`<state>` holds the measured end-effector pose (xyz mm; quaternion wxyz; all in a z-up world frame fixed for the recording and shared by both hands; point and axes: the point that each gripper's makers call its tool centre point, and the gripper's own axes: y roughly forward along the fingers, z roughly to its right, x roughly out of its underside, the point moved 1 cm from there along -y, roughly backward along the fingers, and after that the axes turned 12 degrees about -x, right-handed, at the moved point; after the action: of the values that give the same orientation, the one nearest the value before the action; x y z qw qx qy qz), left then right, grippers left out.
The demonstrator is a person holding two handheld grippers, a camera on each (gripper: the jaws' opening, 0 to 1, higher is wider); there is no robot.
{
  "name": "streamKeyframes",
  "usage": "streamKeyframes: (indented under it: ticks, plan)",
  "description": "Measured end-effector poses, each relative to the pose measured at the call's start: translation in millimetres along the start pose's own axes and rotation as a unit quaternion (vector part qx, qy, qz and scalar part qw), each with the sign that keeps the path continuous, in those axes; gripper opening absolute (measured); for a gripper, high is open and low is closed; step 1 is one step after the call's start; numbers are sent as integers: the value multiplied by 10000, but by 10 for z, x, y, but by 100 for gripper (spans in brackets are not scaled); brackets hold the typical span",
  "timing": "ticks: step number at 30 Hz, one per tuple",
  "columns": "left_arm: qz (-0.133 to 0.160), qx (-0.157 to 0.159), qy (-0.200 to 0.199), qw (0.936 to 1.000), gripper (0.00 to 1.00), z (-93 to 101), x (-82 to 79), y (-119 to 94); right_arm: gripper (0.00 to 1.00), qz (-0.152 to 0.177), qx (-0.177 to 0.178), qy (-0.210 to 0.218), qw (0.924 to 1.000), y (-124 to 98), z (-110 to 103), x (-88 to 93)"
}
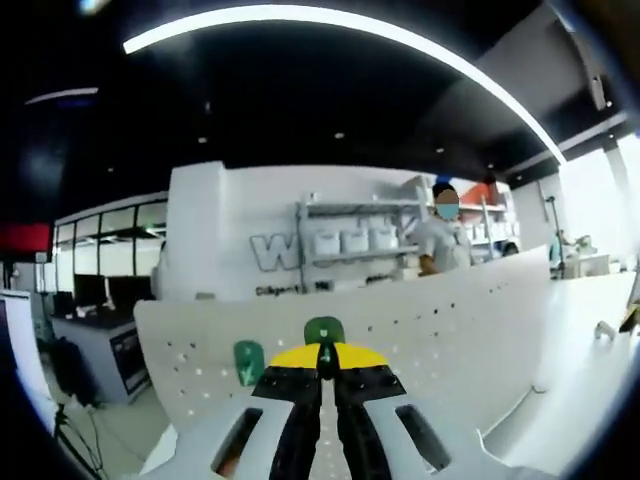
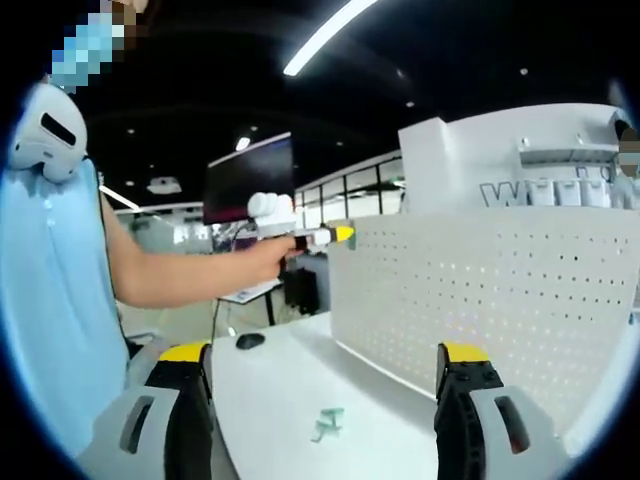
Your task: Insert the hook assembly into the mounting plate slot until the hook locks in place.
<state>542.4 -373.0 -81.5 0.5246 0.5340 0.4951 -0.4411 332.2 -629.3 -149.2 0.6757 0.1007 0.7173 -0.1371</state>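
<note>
**Left claw at pegboard edge with green hook, right claw wide apart over counter**

Hook: green piece sits right at the tips of the left claw, jaws together with only a thin gap, yellow tips closed around its base. Looks clamped on it. Hook is up against the top edge of the white perforated mounting plate. Can't tell if it is seated in a slot.

Second green hook just to the left on the same plate edge, apart from the claw.

Mounting plate in the right gripper view: upright white pegboard standing on the white counter, rows of small holes. The left claw comes in from the left at the plate's upper corner, yellow tip touching or just beside the edge, held by the person's hand.

Right claw: jaws spread wide, nothing between them, hanging over the counter, well apart from the plate's top edge.

On the counter: small pale green part lying flat between the right jaws in view, near the plate base. Dark computer mouse further back by the counter edge.

Around: person's forearm and light blue shirt fill the left of the right gripper view. Dark monitor behind the hand. Behind the plate: white wall with lettering, shelving with white bins, another person standing there. Desks with screens at far left. Long ceiling light strip overhead.

Nothing sits between the left claw and the plate edge.
</note>
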Motion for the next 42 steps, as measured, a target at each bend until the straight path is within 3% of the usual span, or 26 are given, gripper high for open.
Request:
streamKeyframes:
  ticks: [11,42]
  plan:
    - [32,-178,231,9996,3,-18,59,170,94,-35,52,41,10000,-45,51,19]
    - [101,-408,599,9973,3,-3,139,283,93,-76,107,122,9998,-110,114,70]
